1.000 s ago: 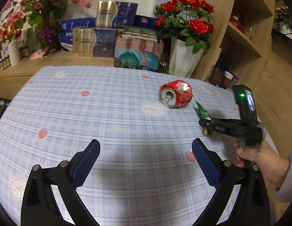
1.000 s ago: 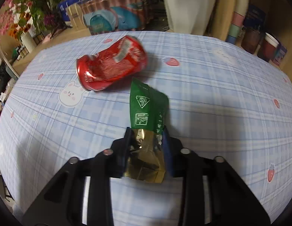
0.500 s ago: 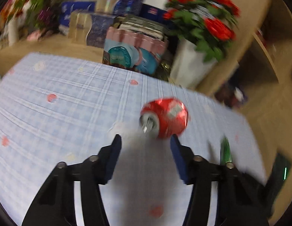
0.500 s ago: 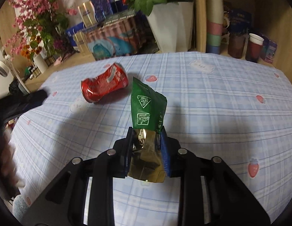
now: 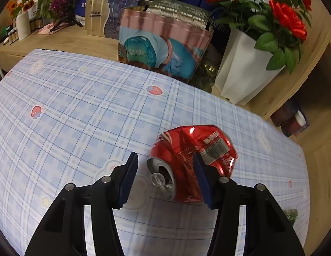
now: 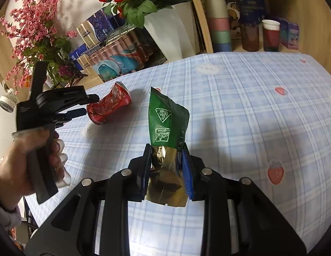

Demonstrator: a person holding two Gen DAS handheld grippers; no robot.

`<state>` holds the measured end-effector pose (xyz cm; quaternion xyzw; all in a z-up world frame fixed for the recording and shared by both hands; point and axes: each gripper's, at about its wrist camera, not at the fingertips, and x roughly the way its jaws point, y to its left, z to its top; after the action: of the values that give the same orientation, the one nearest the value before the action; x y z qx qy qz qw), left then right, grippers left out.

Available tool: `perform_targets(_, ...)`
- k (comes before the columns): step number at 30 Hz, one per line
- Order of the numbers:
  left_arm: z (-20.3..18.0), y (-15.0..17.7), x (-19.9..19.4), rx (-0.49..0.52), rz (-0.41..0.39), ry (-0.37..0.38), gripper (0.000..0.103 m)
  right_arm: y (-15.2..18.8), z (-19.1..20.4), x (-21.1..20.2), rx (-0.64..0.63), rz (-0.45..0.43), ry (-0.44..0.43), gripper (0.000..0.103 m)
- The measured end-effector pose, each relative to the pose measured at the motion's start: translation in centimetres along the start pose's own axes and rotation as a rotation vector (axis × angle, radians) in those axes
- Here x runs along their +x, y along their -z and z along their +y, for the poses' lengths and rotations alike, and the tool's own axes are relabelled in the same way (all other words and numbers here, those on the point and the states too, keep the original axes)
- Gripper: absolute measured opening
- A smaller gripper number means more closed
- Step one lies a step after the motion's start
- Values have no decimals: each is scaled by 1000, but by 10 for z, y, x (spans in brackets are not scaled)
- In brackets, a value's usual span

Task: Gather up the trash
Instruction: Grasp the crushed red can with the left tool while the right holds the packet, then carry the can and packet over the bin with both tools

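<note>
near cloth [image 5: 80, 115]: open | far edge: boxes [image 5: 163, 49], white planter [image 5: 244, 68] block

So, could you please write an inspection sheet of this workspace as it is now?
Surface: table with blue checked cloth.
Job's things: crushed red can lying on its side; green wrapper held up.
Clutter: nothing seen on the cloth.
Grippers: left gripper jaws, just closing, straddle the can, one side with a gap; right gripper shut on the wrapper.
Cables: nothing seen.
Surroundings: white flower pot, boxes, wooden shelf with cups.
</note>
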<state>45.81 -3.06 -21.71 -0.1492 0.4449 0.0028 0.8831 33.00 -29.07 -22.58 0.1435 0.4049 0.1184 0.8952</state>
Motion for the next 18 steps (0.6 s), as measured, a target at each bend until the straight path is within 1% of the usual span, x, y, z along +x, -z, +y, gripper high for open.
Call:
perform_targets(2, 1, 3, -4, 31, -4, 49, 19, 5, -3, -3, 18, 1, -5, 29)
perform_targets(4, -2, 7, -10, 80, -2, 49, 18, 9, -4, -8, 37, -2, -14, 29)
perform_targets(5, 1, 11, -15, 98, -1, 81, 18, 13, -4, -13, 47, -8, -20, 29)
perform_targets(9, 16, 26, -39, 134, 6, 132, 17, 25, 1, -31, 61, -30, -33, 29)
perform_targets(11, 20, 34, -52, 166, 5, 140, 17, 32, 7, -43, 55, -42, -38, 29)
perform_targets(14, 28, 49, -82, 220, -7, 156, 17, 42, 18, -59, 27, -58, -36, 29)
perform_targets(18, 41, 73, -132, 274, -57, 165, 17, 62, 36, -84, -7, -81, -51, 29)
